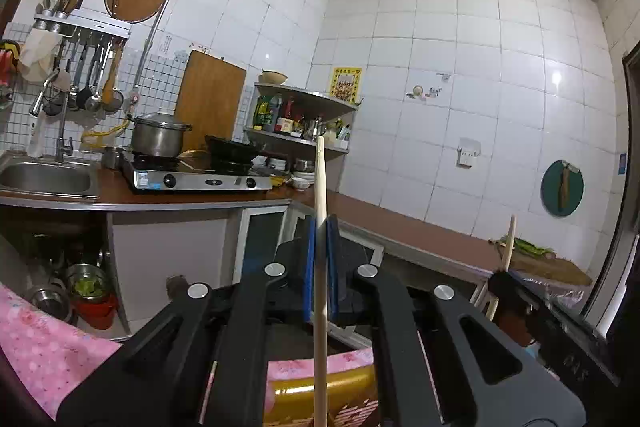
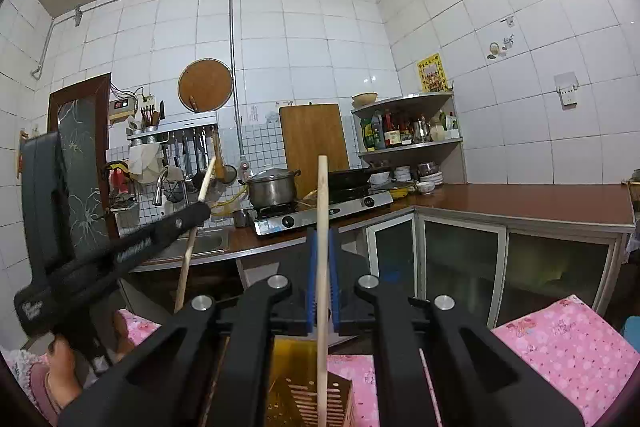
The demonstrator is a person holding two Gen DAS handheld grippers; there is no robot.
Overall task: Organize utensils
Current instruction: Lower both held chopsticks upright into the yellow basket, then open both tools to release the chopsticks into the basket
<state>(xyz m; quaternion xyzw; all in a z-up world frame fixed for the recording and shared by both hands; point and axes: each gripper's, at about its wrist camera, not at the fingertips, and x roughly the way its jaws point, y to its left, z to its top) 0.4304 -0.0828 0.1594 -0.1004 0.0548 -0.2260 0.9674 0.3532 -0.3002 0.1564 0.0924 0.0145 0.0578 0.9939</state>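
My left gripper is shut on a pale wooden chopstick that stands upright between the blue pads. My right gripper is shut on a second wooden chopstick, also upright. Below both grippers stands a golden slotted utensil holder on a pink floral cloth; it also shows in the left wrist view. The right chopstick's lower end hangs in front of the holder. The left gripper with its chopstick shows at the left of the right wrist view. The right one's chopstick shows in the left wrist view.
A brown counter runs along two tiled walls, with a sink, a gas stove bearing a steel pot and a dark pan. Hanging utensils, a wooden cutting board and a corner shelf of bottles stand behind.
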